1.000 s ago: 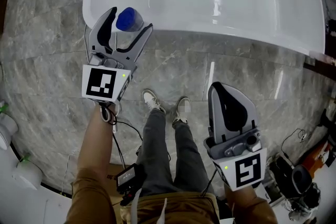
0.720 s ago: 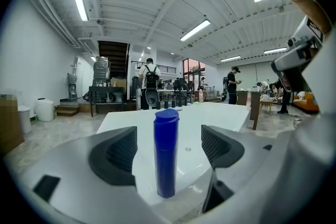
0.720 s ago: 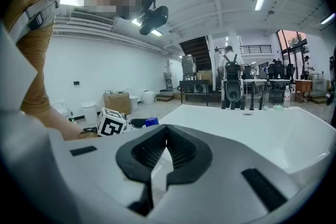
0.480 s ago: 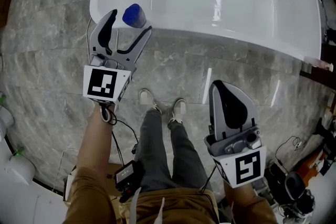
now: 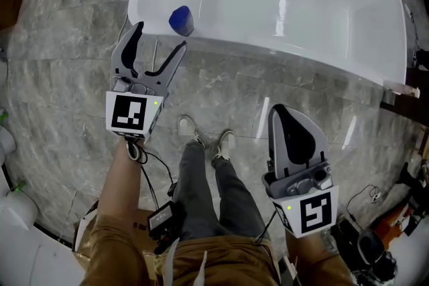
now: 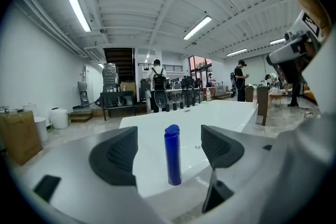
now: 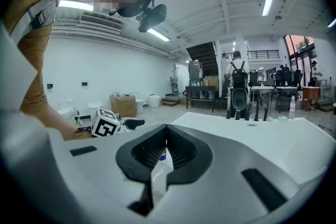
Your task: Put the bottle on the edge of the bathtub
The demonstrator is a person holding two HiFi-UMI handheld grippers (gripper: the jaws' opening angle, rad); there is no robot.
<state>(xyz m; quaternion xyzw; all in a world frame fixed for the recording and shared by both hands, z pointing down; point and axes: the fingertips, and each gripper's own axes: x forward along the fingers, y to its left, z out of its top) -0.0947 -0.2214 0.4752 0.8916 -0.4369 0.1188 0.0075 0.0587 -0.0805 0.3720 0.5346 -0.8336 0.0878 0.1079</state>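
A blue bottle [image 5: 181,20] stands upright on the near rim of the white bathtub [image 5: 221,43], close to its left corner. In the left gripper view the blue bottle [image 6: 172,155] shows between the jaws but beyond them, untouched. My left gripper [image 5: 159,35] is open and sits just short of the bottle, over the floor. My right gripper [image 5: 289,118] is shut with nothing in it, held low at the right above the floor, apart from the tub. Through a slit between its pads a bit of the blue bottle [image 7: 163,155] shows.
Grey marble floor [image 5: 67,77] surrounds the tub. The person's legs and shoes [image 5: 194,130] stand between the grippers. Cables and gear [image 5: 375,238] lie at the lower right; white containers [image 5: 13,211] sit at the lower left. People stand far back in the hall [image 6: 156,81].
My left gripper has drawn back from the bottle, which now stands free on the tub rim beyond the open jaws. The view has shifted; the right gripper stays put.
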